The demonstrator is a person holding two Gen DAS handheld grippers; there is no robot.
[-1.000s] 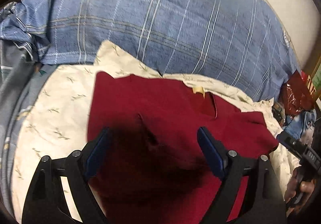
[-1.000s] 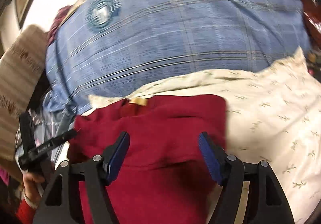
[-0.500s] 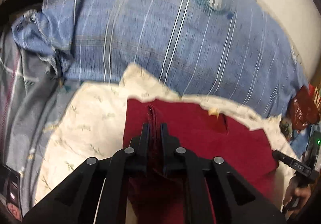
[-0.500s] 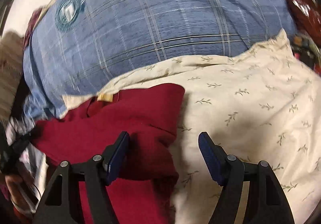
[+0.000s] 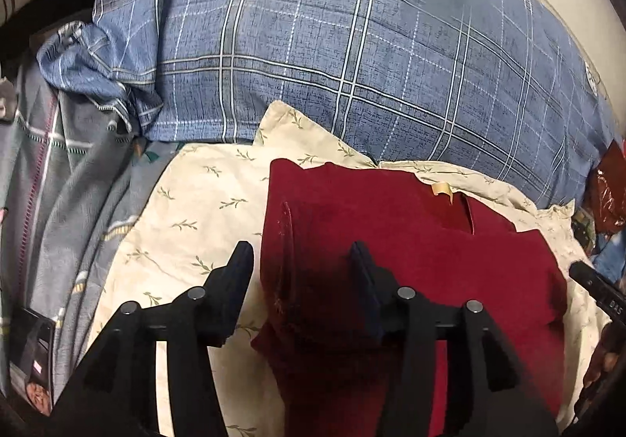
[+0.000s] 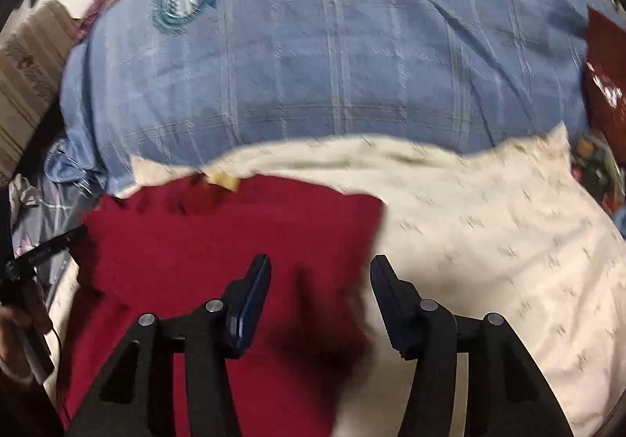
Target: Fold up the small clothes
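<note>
The red garment [image 5: 391,249] lies on the cream pillowcase with the sprig print [image 5: 195,210], and that pillowcase is the landmark here: the blue plaid pillow [image 5: 352,65] rises just behind it, grey bedding [image 5: 58,182] falls off to one side. I judge the pillowcase serves as a flat, clean work surface on a cluttered bed, which is why the garment is centred on it.

The garment's neck, marked by a small tan label [image 5: 442,188], points toward the blue pillow. One side already looks folded inward, so what shows is a tall, narrow panel whose long axis runs from the pillow end back toward the person. Its lower end is hidden under the tools.

The left gripper [image 5: 301,280] stands about half open, its jaws having just been widening. The garment's folded edge sits between them, but no pad presses on it, so it has hold of nothing — a release after laying the fold, I'd guess. The right gripper [image 6: 319,296] is also about half open, its jaws having just been narrowing over the garment's opposite edge; that view is blurred, yet cloth shows between the pads with gaps either side, so it grips nothing either.
</note>
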